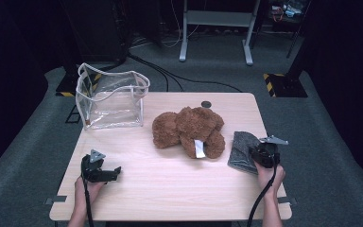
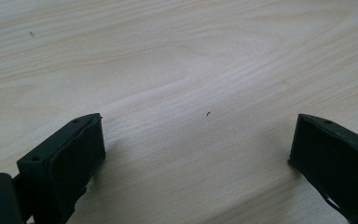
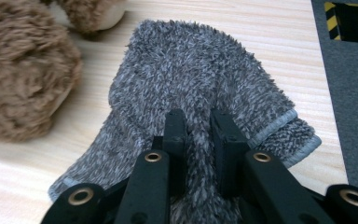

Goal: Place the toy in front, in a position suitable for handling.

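Hiding cloth's [image 3: 200, 88] near edge — right gripper [image 3: 199, 140]

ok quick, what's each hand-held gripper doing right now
Left hand-held gripper: open, nothing between its jaws, over bare table.
Right hand-held gripper: shut on a fold of the grey cloth.

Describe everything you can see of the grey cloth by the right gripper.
The grey cloth is a small fuzzy towel of speckled, terry-like pile with a lighter stitched hem along its edges. It lies rumpled and folded on the wooden table near the right edge, close beside the brown plush bear. The right gripper pinches a raised ridge of it between nearly closed jaws.
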`<act>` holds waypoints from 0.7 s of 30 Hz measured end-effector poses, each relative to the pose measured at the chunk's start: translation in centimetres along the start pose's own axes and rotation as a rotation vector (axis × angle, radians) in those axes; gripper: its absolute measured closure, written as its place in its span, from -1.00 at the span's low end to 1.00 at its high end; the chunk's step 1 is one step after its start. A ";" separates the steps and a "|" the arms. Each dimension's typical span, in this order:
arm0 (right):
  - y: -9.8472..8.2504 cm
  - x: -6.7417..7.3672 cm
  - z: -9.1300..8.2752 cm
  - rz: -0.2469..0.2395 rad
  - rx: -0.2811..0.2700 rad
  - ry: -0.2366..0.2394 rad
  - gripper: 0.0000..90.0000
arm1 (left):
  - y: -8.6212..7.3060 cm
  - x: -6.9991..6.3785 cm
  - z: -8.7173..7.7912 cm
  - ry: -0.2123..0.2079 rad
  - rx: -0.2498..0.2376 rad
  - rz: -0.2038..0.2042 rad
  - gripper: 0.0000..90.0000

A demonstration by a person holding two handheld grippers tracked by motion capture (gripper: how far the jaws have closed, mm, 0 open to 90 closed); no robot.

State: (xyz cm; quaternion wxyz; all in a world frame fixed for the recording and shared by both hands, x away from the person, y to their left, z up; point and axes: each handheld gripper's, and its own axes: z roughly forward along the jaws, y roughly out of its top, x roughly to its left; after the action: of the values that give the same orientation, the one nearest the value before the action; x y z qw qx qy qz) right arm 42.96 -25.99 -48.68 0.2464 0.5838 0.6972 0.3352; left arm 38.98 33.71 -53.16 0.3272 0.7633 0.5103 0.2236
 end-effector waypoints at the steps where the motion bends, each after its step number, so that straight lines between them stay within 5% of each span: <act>1: 0.0 -0.1 0.2 0.002 0.002 -0.006 0.72 | 0.0 0.0 0.0 0.000 -0.002 0.001 -0.93; 6: -0.1 -0.2 0.8 0.019 0.012 -0.016 0.70 | 0.0 0.0 0.0 0.000 -0.002 0.000 -0.93; 12: -0.1 -0.1 1.6 0.022 0.050 -0.040 0.35 | 0.0 0.0 0.0 0.000 -0.003 0.001 -0.93; 13: -0.1 -0.1 1.7 0.026 0.065 -0.046 0.01 | 0.0 0.0 0.0 0.000 -0.002 0.001 -0.93; 15: 0.0 -0.1 1.7 0.038 0.071 -0.053 -0.24 | 0.0 0.0 0.0 0.000 -0.002 0.001 -0.93; 21: 0.4 -0.1 0.9 0.047 0.073 -0.017 -0.68 | 0.0 0.0 0.0 0.000 -0.001 0.001 -0.93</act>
State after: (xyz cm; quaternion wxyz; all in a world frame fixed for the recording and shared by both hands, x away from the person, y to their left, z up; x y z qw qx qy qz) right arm 43.88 -25.91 -48.94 0.2230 0.6116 0.6928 0.3103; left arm 39.01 33.73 -53.17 0.3275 0.7633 0.5098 0.2241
